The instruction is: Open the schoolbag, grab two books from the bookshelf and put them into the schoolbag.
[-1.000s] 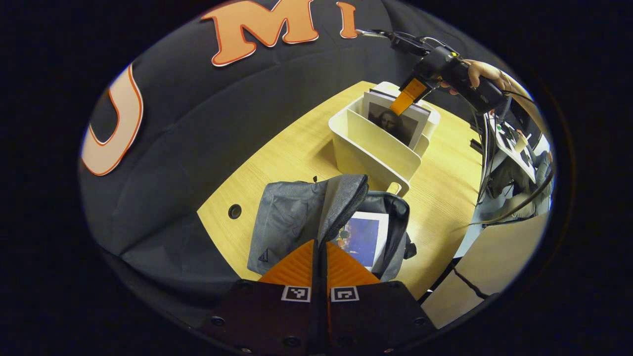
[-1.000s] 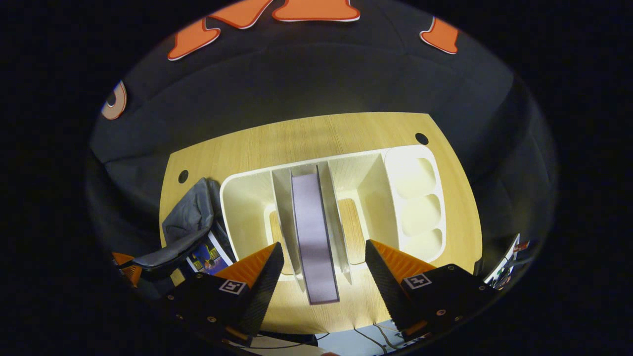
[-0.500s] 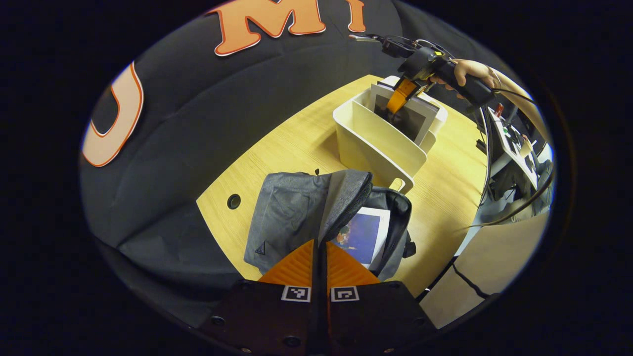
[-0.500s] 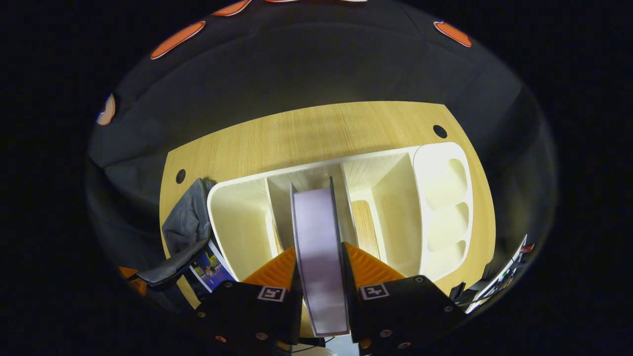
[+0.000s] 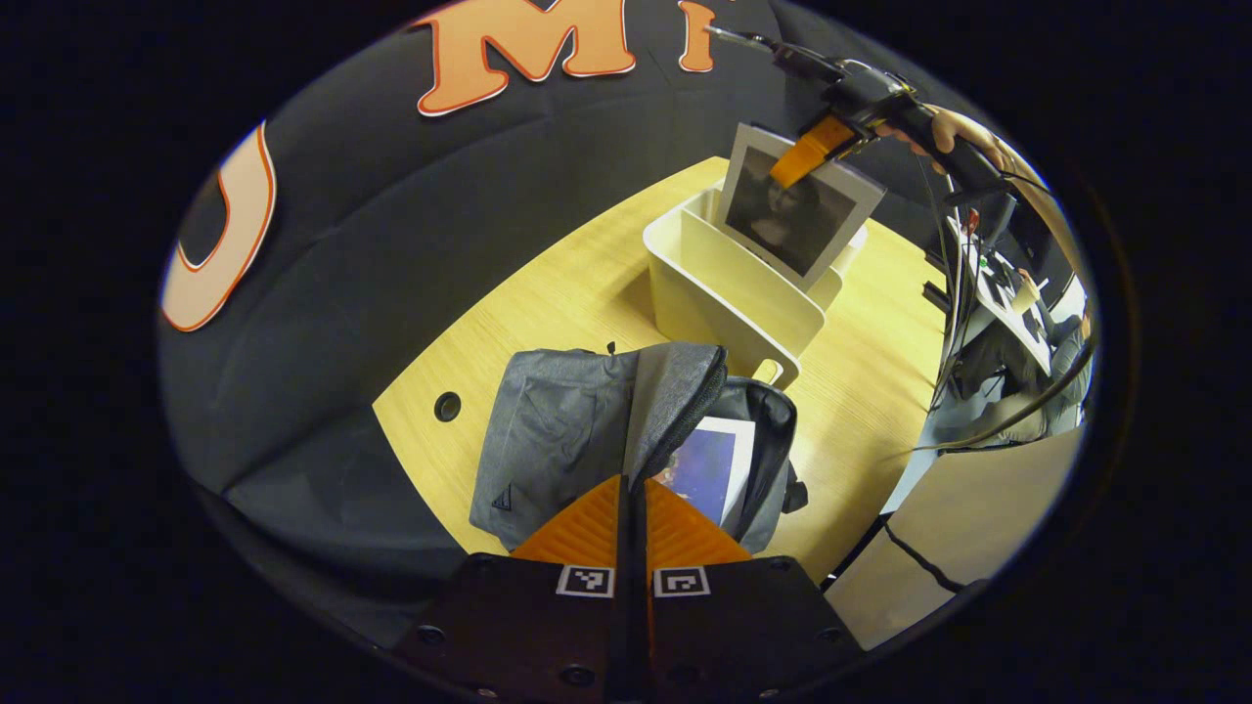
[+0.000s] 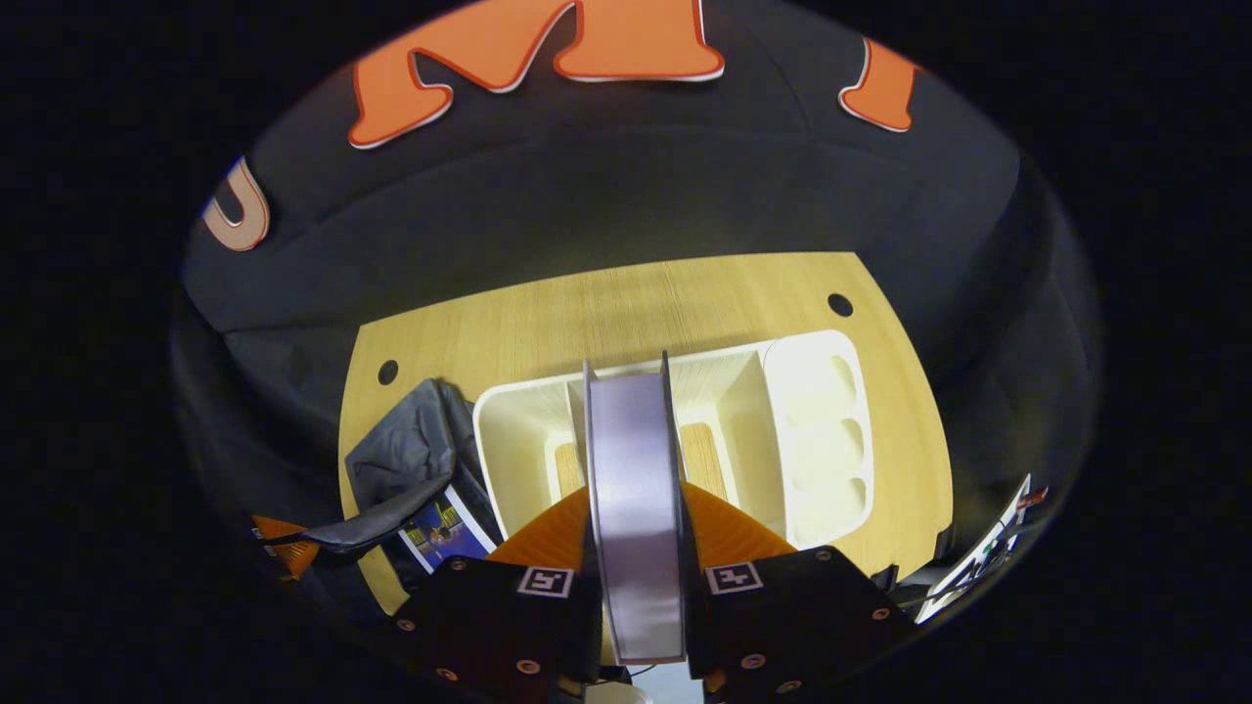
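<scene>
The grey schoolbag (image 5: 558, 440) lies open on the wooden table (image 5: 548, 293). My left gripper (image 5: 633, 479) is shut on its flap (image 5: 675, 391) and holds it up. A blue-covered book (image 5: 706, 471) sits inside the bag. Farther off, my right gripper (image 5: 817, 152) is shut on the top edge of a book with a portrait cover (image 5: 792, 215), raised partly out of the cream bookshelf (image 5: 724, 293). In the right gripper view that book's pale edge (image 6: 636, 469) stands between the fingers of my right gripper (image 6: 636, 491), above the bookshelf (image 6: 812, 420). The schoolbag (image 6: 401, 460) lies to its left.
A hand (image 5: 963, 132) holds the right gripper, with cables trailing from it. A desk with equipment (image 5: 1007, 293) and a beige panel (image 5: 968, 528) stand beyond the table's right edge. The tabletop has a round cable hole (image 5: 447, 406) near the bag.
My right gripper shut on the portrait book and has lifted it up out of the bookshelf slot. The left gripper keeps hold of the bag's flap.
</scene>
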Available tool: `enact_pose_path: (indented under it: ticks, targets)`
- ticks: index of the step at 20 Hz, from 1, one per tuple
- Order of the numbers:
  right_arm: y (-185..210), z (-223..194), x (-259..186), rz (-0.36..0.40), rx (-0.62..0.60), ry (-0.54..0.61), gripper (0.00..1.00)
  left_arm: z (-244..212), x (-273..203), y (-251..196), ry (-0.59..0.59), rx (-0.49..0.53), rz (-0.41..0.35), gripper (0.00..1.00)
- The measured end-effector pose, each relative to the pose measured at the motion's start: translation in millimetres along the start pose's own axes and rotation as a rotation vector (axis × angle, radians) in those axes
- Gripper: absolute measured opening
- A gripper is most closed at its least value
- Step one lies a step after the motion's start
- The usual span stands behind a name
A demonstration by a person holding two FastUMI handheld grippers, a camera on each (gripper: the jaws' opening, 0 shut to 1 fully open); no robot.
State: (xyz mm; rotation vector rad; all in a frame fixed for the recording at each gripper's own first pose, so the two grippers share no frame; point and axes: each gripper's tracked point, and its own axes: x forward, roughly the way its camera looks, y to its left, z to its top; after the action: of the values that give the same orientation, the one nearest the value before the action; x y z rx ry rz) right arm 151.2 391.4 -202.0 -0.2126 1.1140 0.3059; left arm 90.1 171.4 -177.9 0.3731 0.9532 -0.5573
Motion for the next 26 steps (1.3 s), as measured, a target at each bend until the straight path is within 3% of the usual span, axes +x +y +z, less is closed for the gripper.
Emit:
enact_pose_path:
  ticks: [7, 13, 21, 26]
  targets:
    - [7.2, 25.9, -105.1, 0.034, 0.098, -0.222, 0.33, 11.0, -5.0, 7.1, -0.029, 0.047, -0.019, 0.01]
    - [43.8, -15.8, -159.7, 0.188, 0.256, -0.318, 0.33, 11.0, -9.9, 14.6, -0.036, 0.118, -0.024, 0.01]
    - [97.1, -136.2, -128.5, 0.41, 0.583, -0.24, 0.33, 10.8, -17.3, 14.7, -0.048, 0.213, -0.018, 0.01]
    - [135.3, -181.0, -63.1, 0.539, 0.79, -0.177, 0.33, 13.4, -24.4, 10.9, -0.038, 0.259, -0.005, 0.01]
